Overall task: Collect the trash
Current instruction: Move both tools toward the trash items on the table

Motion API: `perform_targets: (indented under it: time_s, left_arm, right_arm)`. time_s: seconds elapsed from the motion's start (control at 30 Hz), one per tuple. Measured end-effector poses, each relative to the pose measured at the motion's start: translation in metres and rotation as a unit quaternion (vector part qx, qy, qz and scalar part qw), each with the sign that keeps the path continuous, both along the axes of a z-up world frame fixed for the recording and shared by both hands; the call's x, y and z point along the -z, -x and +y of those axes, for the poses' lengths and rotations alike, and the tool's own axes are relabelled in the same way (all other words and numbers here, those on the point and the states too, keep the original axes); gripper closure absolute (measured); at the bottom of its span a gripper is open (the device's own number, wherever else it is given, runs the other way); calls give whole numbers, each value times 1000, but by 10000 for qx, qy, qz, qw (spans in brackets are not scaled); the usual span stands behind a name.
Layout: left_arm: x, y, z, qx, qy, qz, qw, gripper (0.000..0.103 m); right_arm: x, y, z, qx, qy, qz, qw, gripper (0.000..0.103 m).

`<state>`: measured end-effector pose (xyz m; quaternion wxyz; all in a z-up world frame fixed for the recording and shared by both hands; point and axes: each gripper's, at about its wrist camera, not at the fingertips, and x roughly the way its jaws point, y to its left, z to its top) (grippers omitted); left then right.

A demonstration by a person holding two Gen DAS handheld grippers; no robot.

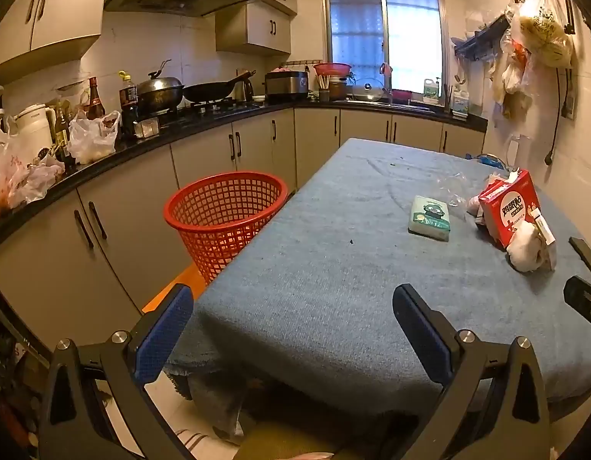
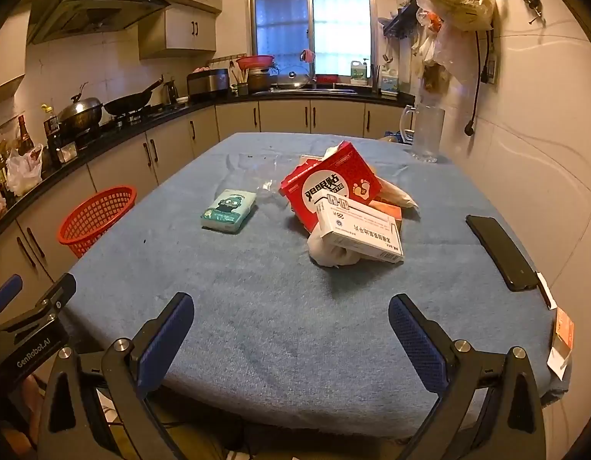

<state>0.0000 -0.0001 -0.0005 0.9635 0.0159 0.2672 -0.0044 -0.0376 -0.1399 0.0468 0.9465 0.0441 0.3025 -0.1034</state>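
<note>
Both grippers hover at the near edge of the blue-covered surface, tilted down toward it. The left gripper has its fingers spread wide with nothing between them, and the right gripper is the same: released and empty.

The trash sits in a loose pile toward the right side of the surface, well ahead of both grippers. A red box leans up on edge, a white box lies tilted across a crumpled white wad, and a clear plastic wrapper lies flat just behind. A small teal tissue pack lies apart to the left of the pile. The red basket stands on the floor just beside the surface's left edge and looks like the place for it all.

Everything here should be light. The cardboard boxes are probably stiff enough to pinch across their thin sides, though empty ones may crush, and the white box is likely to slide off its perch if nudged. The wad is soft and should squash into a grip anywhere. The wrapper is thin, slippery and hard to see; pinching a raised fold seems best. The dark phone near the right edge and the glass jug at the far corner do not look like trash.
</note>
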Motion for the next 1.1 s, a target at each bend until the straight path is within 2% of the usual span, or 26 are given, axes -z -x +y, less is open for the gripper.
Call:
perform_targets:
  time_s: [0.57, 1.1]
  left_arm:
    - [2, 0, -1, -3, 8, -2, 10000, 0]
    - [3, 0, -1, -1, 9, -3, 10000, 0]
  right_arm:
    - [0, 0, 0, -51, -186, 68, 9998, 0]
    - [3, -1, 2, -33, -89, 98, 9999, 0]
